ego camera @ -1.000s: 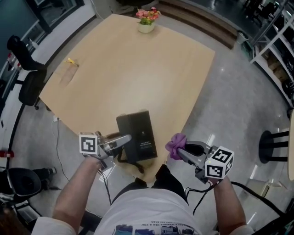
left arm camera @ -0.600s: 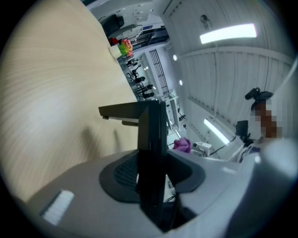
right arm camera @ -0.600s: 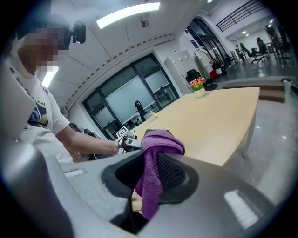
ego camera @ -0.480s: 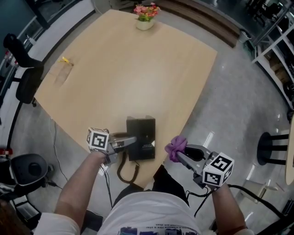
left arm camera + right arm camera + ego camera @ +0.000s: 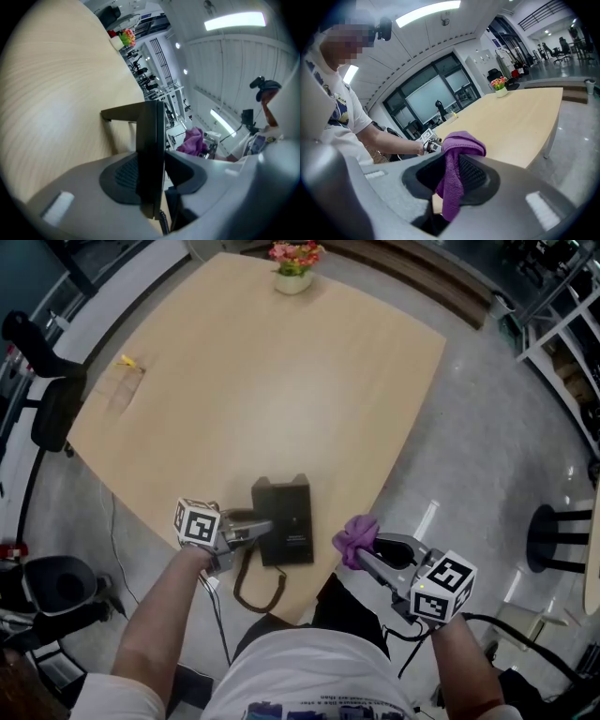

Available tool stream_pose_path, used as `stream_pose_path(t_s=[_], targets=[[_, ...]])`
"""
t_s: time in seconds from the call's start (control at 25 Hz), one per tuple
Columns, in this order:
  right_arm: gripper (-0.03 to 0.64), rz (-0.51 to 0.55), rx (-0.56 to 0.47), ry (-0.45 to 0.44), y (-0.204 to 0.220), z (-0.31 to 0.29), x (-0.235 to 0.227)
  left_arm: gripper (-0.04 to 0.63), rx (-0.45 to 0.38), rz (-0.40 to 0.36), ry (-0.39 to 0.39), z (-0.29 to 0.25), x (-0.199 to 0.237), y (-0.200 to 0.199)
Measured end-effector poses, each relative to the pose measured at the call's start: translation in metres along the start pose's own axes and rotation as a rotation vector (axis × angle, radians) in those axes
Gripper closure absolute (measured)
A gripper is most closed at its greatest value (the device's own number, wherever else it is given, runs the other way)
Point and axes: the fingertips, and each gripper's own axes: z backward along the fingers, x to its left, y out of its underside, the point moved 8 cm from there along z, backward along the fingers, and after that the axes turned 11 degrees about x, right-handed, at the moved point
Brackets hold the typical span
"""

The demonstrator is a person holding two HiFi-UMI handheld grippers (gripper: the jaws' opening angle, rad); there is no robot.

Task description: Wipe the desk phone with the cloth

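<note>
Desk phone [image 5: 286,521], a black boxy slab, sits at the near edge of the pale wooden desk [image 5: 281,381]. Only the left gripper view shows it edge-on, clasped by the left gripper [image 5: 263,530], whose jaws have just eased slightly wider. Both forearms reach forward. The right gripper [image 5: 364,554], off the desk's edge, pinches a crumpled purple cloth [image 5: 355,534].

Bright, even light from white ceiling strip lamps [image 5: 426,13] falls on the pale wooden tabletop [image 5: 281,381], glare streaks the glossy grey floor [image 5: 427,516], and both gripper views bend and darken toward their edges.
</note>
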Motion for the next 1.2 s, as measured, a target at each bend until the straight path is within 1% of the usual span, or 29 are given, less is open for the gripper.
stream_pose_path(t_s=[0.12,0.2,0.28,0.36,0.48,0.68,0.76,0.84,0.92,0.96,1.0,1.04,1.08,1.12,1.2], targets=[[0.528,0.015,0.003,0.004,-0.003,-0.003,0.003,0.408,-0.003,-0.006,-0.025,-0.001,0.001,-0.001],[0.528,0.026,0.006,0.008,-0.004,-0.006,0.006,0.361,-0.006,-0.001,-0.061,0.0,0.002,-0.002],[0.526,0.042,0.01,0.015,-0.005,-0.01,0.009,0.339,-0.013,-0.001,-0.101,0.002,0.002,-0.002],[0.528,0.067,0.016,0.033,-0.006,-0.013,0.013,0.326,-0.023,-0.012,-0.13,0.003,0.0,-0.001],[0.526,0.124,0.032,0.081,-0.006,-0.019,0.022,0.295,-0.068,-0.029,-0.175,0.014,-0.006,0.003],[0.526,0.164,0.04,0.143,0.004,-0.022,0.042,0.285,-0.147,-0.1,-0.341,0.046,-0.027,0.028],[0.526,0.176,0.042,0.154,0.008,-0.021,0.055,0.289,-0.19,-0.123,-0.382,0.059,-0.042,0.043],[0.526,0.182,0.039,0.172,0.016,-0.019,0.071,0.324,-0.223,-0.15,-0.42,0.07,-0.06,0.063],[0.526,0.178,0.031,0.198,0.026,-0.015,0.084,0.349,-0.233,-0.197,-0.469,0.078,-0.079,0.083],[0.526,0.178,0.028,0.213,0.032,-0.013,0.09,0.373,-0.232,-0.228,-0.49,0.08,-0.089,0.091],[0.526,0.182,0.028,0.227,0.037,-0.011,0.096,0.416,-0.228,-0.261,-0.504,0.081,-0.099,0.098],[0.526,0.191,0.032,0.236,0.043,-0.009,0.102,0.472,-0.219,-0.295,-0.513,0.081,-0.11,0.106],[0.526,0.204,0.04,0.238,0.05,-0.008,0.109,0.542,-0.207,-0.327,-0.519,0.078,-0.121,0.114],[0.526,0.221,0.048,0.233,0.056,-0.006,0.115,0.589,-0.196,-0.354,-0.52,0.075,-0.133,0.123],[0.526,0.265,0.056,0.213,0.065,-0.003,0.126,0.59,-0.196,-0.383,-0.504,0.065,-0.155,0.141]])
